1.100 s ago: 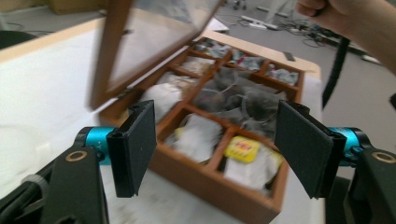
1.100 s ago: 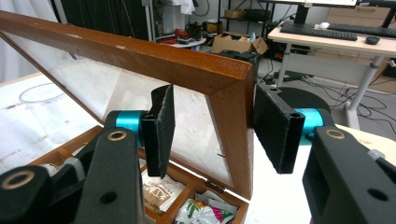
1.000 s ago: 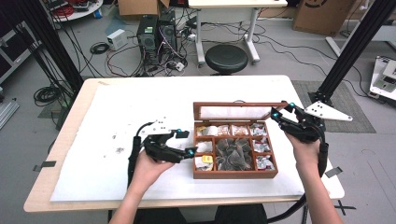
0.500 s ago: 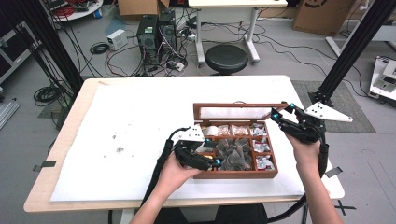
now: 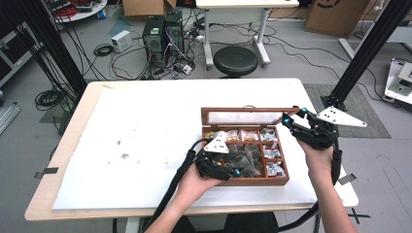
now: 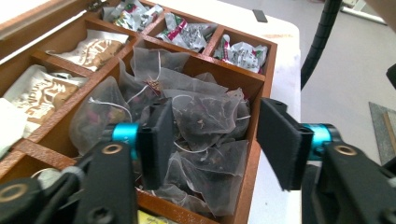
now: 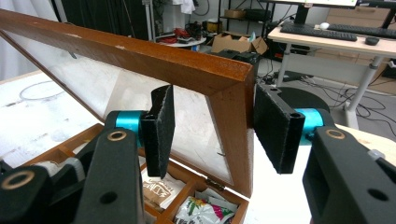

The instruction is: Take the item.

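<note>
A wooden tea box (image 5: 245,183) stands on the table with its glass lid (image 5: 243,118) raised upright. My right gripper (image 5: 291,119) is shut on the lid's right corner; in the right gripper view the wooden lid frame (image 7: 140,56) runs between the jaws of the right gripper (image 7: 212,121). My left gripper (image 5: 233,171) is down in the front middle compartment, among mesh pyramid tea bags (image 5: 248,155). Its jaws have just been closing. In the left gripper view a tea bag (image 6: 201,126) lies between the jaws of the left gripper (image 6: 217,116), and the pads do not press it.
Other compartments hold paper sachets (image 6: 88,46) and foil packets (image 6: 187,32). The white table cover (image 5: 145,126) stretches to the left of the box. Beyond the table stand a black stool (image 5: 235,60), computer towers (image 5: 163,31) and floor cables.
The left hand came from the bare cover rightward and down into the box's tea bag compartment, its jaws narrower. The right gripper and the lid have not moved.
</note>
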Motion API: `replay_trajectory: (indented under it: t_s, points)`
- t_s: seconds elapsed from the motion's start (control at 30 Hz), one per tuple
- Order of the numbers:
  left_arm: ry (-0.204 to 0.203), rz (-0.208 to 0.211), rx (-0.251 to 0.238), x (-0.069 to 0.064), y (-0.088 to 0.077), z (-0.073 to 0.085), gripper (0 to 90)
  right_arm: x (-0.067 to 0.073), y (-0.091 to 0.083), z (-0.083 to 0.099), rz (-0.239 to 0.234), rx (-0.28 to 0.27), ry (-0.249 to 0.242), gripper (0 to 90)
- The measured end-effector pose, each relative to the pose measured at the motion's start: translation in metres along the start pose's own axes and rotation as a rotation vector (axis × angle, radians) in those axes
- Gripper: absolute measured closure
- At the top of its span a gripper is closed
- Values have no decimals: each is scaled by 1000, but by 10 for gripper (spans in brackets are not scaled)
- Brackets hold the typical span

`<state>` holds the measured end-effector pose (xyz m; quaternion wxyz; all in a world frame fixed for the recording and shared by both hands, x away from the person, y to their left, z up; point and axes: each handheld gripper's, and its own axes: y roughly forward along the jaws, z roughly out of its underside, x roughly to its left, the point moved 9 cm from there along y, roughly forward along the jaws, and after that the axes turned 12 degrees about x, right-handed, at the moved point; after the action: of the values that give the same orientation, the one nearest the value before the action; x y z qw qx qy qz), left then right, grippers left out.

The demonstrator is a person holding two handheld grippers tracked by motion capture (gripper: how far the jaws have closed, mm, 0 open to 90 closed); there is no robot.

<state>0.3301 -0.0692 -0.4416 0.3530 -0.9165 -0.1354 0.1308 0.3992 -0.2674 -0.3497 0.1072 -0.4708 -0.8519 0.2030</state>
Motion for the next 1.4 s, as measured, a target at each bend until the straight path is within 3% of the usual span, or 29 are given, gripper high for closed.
replay_trajectory:
  t_s: [0.43, 0.73, 0.83, 1.07, 1.4]
  points:
    - [-8, -38, 53, -1, 13, 3, 608, 0, 0, 0, 2, -2, -3, 500]
    - [0, -27, 74, -4, 16, 6, 767, 0, 0, 0, 3, -3, -2, 500]
    - [-9, -7, 75, -6, 17, 6, 841, 0, 0, 0, 3, -3, -2, 500]
    - [-49, 7, 70, -6, 16, 6, 876, 0, 0, 0, 3, -3, -2, 501]
    - [-58, 10, 59, -4, 13, 4, 893, 0, 0, 0, 4, -4, -2, 502]
